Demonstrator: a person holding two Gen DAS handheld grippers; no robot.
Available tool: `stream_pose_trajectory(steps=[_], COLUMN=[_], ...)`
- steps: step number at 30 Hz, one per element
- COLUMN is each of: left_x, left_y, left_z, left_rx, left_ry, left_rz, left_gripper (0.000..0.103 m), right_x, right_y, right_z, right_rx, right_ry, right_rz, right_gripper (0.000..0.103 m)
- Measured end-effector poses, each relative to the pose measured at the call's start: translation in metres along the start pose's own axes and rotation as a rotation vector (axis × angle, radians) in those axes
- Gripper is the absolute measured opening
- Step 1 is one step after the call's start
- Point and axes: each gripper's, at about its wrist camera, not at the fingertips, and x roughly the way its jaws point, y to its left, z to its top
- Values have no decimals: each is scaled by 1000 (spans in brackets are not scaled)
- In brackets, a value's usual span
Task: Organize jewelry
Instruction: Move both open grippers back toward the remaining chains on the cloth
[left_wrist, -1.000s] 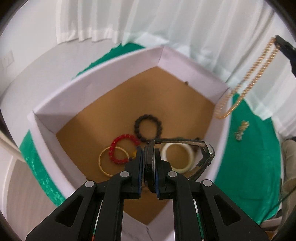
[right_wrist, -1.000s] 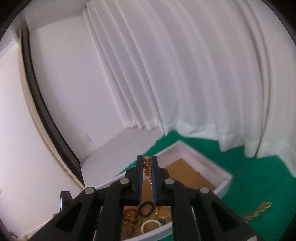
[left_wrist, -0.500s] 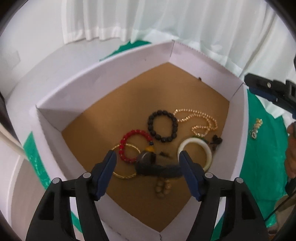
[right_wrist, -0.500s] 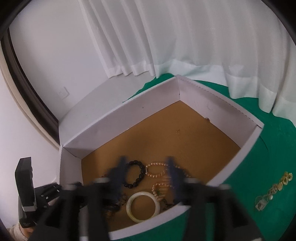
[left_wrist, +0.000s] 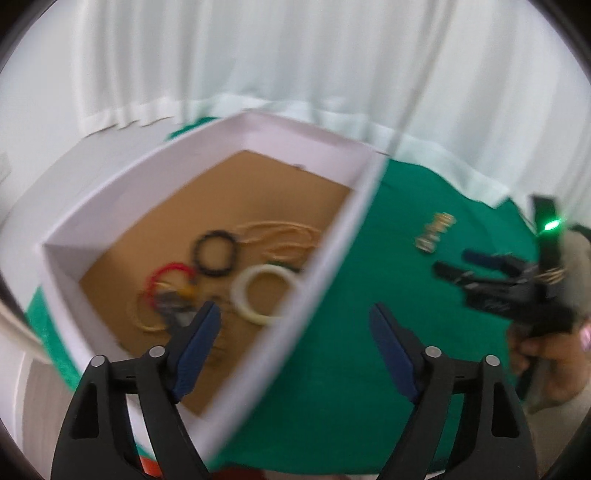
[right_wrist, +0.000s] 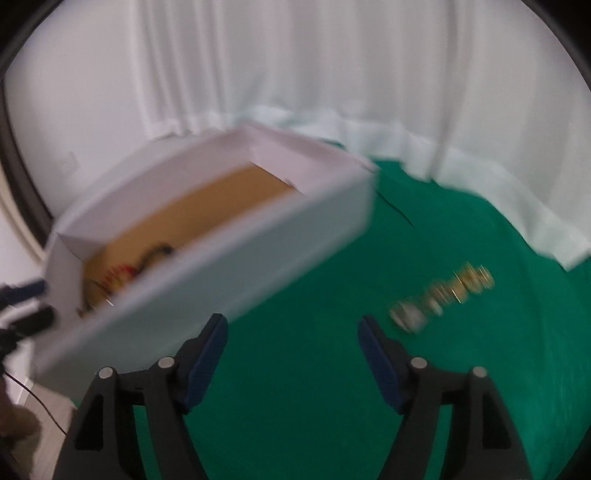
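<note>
Right wrist: green cloth, white curtain

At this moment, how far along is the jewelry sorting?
Mostly done: the black bead bracelet, red bracelet, white bangle and gold necklace lie in the box. Both the left gripper and right gripper are open and empty. One gold piece remains on the green cloth.

white box, green cloth, red bracelet
</note>
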Motion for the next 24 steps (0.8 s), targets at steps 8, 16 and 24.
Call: stream_pose_trajectory(steps=[8,16,24], left_x=[40,100,137], left_y=[-82,-131,-142], left_z=[-25,-37,-44], left_rx=[124,201,221], left_ry=[68,121,127], left_rz=[-94,-86,-24], left_gripper=[89,89,89], right_x=[-12,-22,-22], right_y=[-83,-135,-150], right_z=[-90,-135,-149], right_rx=[131,221,254], right_ry=[47,43,-2], right_rz=[-197,-320,-331], right_gripper=[74,74,75])
